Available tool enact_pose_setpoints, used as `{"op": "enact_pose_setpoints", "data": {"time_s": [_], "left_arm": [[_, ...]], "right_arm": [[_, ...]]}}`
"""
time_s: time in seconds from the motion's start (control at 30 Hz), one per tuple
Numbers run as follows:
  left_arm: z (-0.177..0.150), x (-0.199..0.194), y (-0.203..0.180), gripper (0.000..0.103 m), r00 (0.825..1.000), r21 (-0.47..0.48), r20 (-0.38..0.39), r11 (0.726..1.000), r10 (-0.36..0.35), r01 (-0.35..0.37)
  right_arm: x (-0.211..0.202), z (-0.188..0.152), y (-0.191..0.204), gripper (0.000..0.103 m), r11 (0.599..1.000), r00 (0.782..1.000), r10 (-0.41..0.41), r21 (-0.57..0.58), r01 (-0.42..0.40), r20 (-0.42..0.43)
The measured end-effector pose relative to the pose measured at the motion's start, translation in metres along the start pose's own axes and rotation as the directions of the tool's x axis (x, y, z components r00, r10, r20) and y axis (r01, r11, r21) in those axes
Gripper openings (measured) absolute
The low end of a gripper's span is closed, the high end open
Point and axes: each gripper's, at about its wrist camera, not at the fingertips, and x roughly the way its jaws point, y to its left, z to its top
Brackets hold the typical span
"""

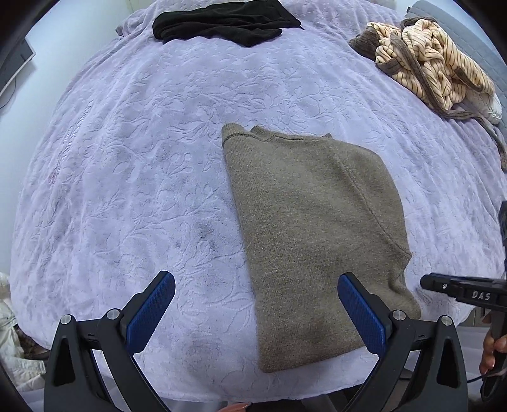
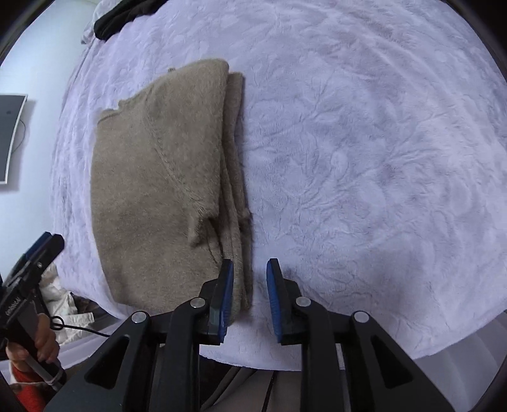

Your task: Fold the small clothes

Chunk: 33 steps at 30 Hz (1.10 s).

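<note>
A taupe knit sweater [image 1: 313, 228] lies folded into a long rectangle on the lilac bedspread [image 1: 142, 158], collar at the far end. My left gripper [image 1: 255, 283] is wide open and empty above the sweater's near left edge. In the right wrist view the sweater [image 2: 158, 190] shows stacked layers along its right side. My right gripper [image 2: 250, 269] is open, narrower, with its fingers on either side of the sweater's near right edge, holding nothing. The right gripper also shows at the right edge of the left wrist view [image 1: 456, 288].
A black garment [image 1: 221, 22] lies at the far end of the bed. A striped cream and brown garment [image 1: 434, 63] is heaped at the far right. The bed's near edge runs just under both grippers. A white cloth heap [image 2: 66, 301] lies on the floor at left.
</note>
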Motion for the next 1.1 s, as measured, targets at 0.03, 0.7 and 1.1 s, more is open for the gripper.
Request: {"op": "enact_pose_setpoints", "data": {"time_s": [0.03, 0.7, 1.1], "left_arm": [[0.000, -0.001, 0.000, 0.103, 1.000, 0.000, -0.001, 1.000, -0.001, 0.001], [-0.004, -0.006, -0.003, 0.103, 0.998, -0.014, -0.066, 1.000, -0.012, 0.011], [-0.003, -0.012, -0.001, 0.103, 0.999, -0.012, -0.040, 1.000, -0.003, 0.002]], "right_arm": [[-0.004, 0.003, 0.004, 0.040, 1.000, 1.000, -0.003, -0.010, 0.003, 0.010], [-0.034, 0.018, 0.092, 0.088, 0.975, 0.982, -0.139, -0.155, 0.159, 0.129], [-0.034, 0.013, 0.097, 0.088, 0.954, 0.959, -0.243, -0.143, 0.263, 0.143]]}}
